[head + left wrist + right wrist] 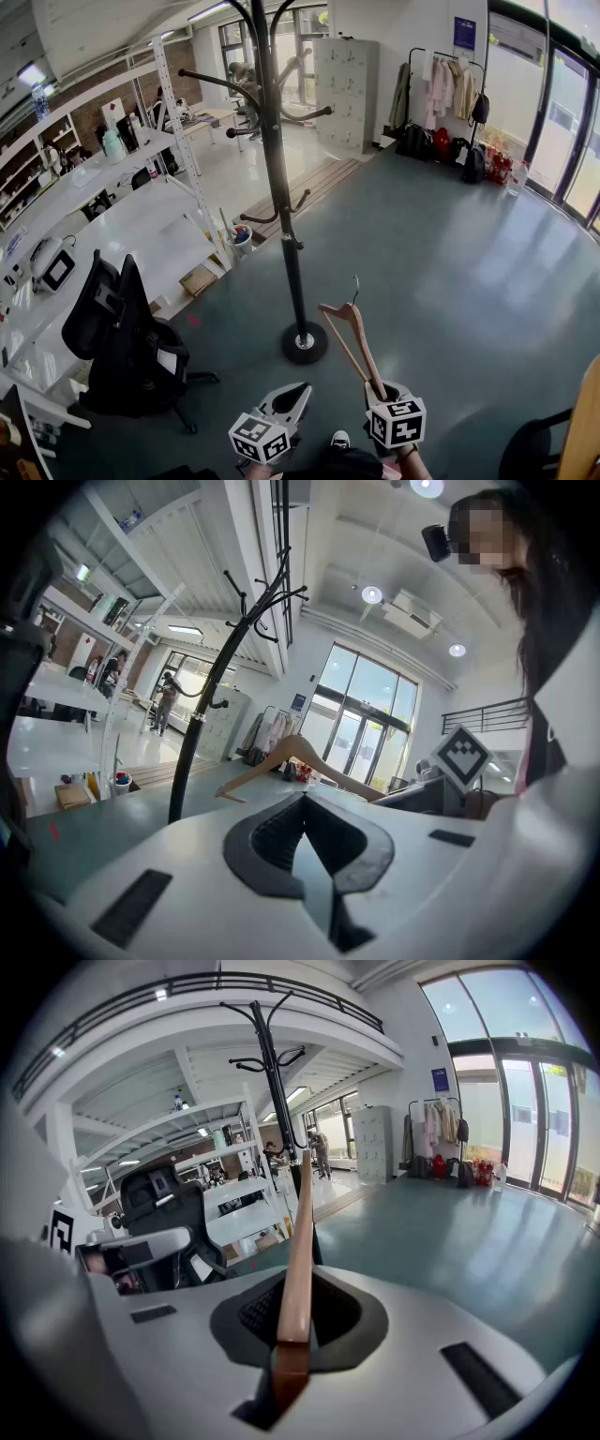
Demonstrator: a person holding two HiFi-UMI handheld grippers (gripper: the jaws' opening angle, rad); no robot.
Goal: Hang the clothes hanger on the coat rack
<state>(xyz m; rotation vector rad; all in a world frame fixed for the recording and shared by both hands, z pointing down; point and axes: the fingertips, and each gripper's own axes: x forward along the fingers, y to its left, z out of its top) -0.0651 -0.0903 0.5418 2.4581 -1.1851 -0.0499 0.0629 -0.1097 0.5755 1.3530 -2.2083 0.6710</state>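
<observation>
The right gripper (382, 387) pinches one arm end of the brown wooden clothes hanger (349, 323), held tilted just right of the tall black metal coat rack (281, 187) and apart from it. The left gripper (289, 401), its jaws pressed together on nothing, is near the rack's round base.

The left gripper (298, 394) and the right gripper (382, 386) are pale grey, smooth and rounded. Behind its jaws, each has a white cube (258, 439) with black square marks. Inside the jaws are black bumpy pads (266, 841). Flat black strips (476, 1366) sit further back on the shell.
</observation>
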